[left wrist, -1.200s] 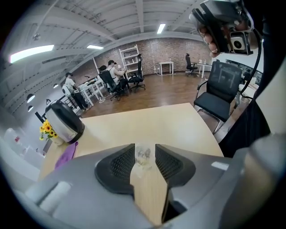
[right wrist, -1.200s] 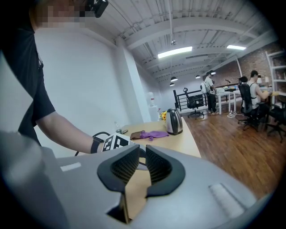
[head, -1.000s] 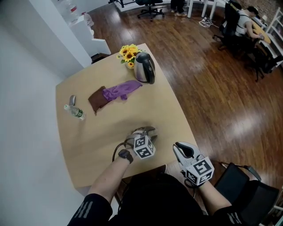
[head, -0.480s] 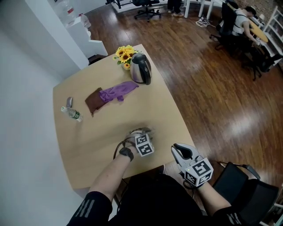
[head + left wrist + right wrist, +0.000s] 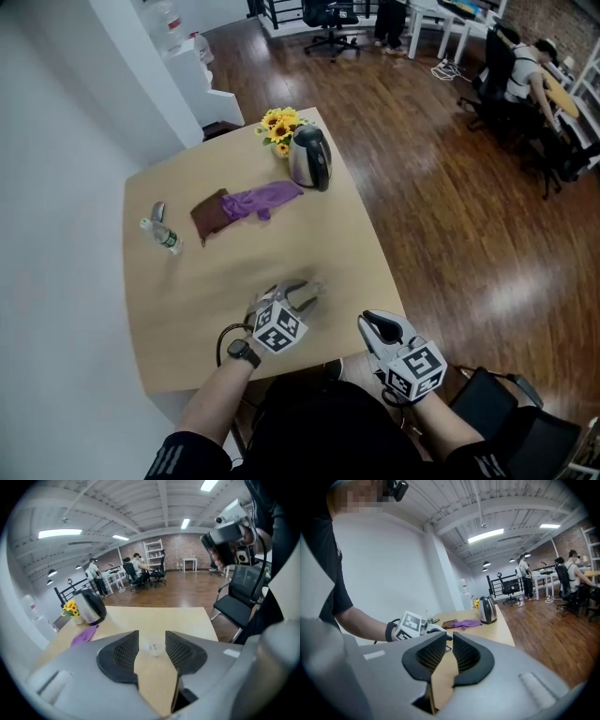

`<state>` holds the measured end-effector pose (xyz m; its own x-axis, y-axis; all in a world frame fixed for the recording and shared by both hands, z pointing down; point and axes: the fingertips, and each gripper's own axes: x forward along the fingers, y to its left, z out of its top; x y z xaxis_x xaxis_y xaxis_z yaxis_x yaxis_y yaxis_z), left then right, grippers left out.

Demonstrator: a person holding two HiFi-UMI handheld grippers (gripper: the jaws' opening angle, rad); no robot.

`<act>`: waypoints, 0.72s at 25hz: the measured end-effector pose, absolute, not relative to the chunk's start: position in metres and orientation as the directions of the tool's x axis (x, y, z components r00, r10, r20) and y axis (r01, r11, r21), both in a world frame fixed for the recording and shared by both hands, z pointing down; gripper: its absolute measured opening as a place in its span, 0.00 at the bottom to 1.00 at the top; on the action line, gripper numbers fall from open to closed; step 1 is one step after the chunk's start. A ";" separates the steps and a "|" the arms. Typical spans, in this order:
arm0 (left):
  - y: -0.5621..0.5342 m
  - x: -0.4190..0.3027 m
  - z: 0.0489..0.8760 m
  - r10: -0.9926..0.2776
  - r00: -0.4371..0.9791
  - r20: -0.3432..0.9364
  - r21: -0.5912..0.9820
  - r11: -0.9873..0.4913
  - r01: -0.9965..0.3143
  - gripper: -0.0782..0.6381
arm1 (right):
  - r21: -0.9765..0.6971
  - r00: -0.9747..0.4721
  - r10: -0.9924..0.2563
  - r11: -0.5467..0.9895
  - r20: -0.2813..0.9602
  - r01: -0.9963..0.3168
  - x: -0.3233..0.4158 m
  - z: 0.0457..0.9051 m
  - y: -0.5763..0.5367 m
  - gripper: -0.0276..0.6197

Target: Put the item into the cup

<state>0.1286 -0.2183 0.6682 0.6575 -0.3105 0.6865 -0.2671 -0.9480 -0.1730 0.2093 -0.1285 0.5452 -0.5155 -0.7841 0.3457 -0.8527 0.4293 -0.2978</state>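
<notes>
Against the earlier frames the left gripper [image 5: 300, 292] sits further toward the head view's lower left and has rolled. Its jaws have just been opening and stand wide, with the small clear cup [image 5: 152, 647] on the table [image 5: 328, 244] between them, unpressed. The right gripper [image 5: 380, 325], a narrow empty slit, hangs by the table's lower-right edge. Bare tabletop runs up to the purple cloth [image 5: 262, 199] and kettle [image 5: 309, 157]

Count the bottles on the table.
1. A clear plastic bottle sits near the table's left edge, beside a small grey object and left of the brown cloth. No other shows, though one could be hidden behind the kettle.
</notes>
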 end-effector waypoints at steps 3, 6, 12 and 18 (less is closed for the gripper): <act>-0.218 0.095 0.628 -0.404 0.698 0.591 -0.091 -0.893 -0.440 0.35 | -0.291 -0.569 -0.754 0.492 0.328 -0.820 0.196 0.537 -0.134 0.12; -0.206 0.058 0.594 -0.495 0.708 0.504 -0.036 -0.831 -0.555 0.35 | -0.282 -0.612 -0.725 0.545 0.314 -0.790 0.180 0.530 -0.137 0.12; -0.158 -0.015 0.556 -0.596 0.679 0.429 0.022 -0.744 -0.667 0.35 | -0.281 -0.658 -0.697 0.596 0.285 -0.752 0.146 0.519 -0.136 0.12; -0.096 -0.074 0.532 -0.666 0.641 0.382 0.042 -0.680 -0.732 0.35 | -0.272 -0.687 -0.682 0.632 0.250 -0.726 0.110 0.498 -0.102 0.12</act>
<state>-0.0736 -0.0965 0.5318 0.6409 -0.6659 0.3817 -0.7317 -0.6804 0.0416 0.1101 -0.1019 0.4982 -0.6872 -0.6821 0.2499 -0.7259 0.6319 -0.2716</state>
